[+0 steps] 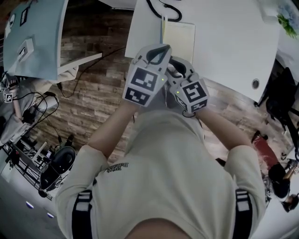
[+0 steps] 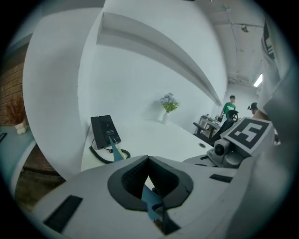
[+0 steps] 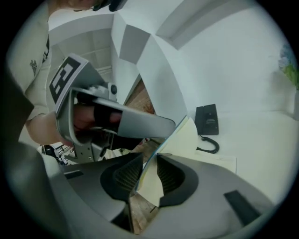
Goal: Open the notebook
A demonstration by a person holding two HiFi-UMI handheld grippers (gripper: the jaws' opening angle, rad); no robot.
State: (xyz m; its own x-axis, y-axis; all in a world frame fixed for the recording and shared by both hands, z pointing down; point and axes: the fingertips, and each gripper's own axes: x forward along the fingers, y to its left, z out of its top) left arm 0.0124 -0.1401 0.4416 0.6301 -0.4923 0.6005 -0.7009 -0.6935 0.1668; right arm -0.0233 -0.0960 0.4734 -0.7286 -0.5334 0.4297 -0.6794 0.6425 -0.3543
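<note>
The notebook [image 1: 179,39] lies on the white table [image 1: 224,42] near its front edge, a cream page facing up. Its thin blue cover [image 2: 150,200] is lifted off the page. My left gripper [image 1: 158,52] is shut on that cover, which runs edge-on between its pads [image 2: 133,179]. In the right gripper view the same sheet [image 3: 180,140], blue outside and cream inside, passes through my right gripper [image 3: 145,179]. A gap shows between its pads, so it stands open around the sheet. The two grippers are close together, the right gripper [image 1: 180,67] just right of the left.
A black desk phone [image 2: 105,130] with a coiled cord [image 1: 163,11] sits at the table's far side. A small vase of flowers [image 2: 168,105] stands further right. A round cable hole [image 1: 255,84] is near the table's right edge. Brick-pattern floor [image 1: 93,93] lies below.
</note>
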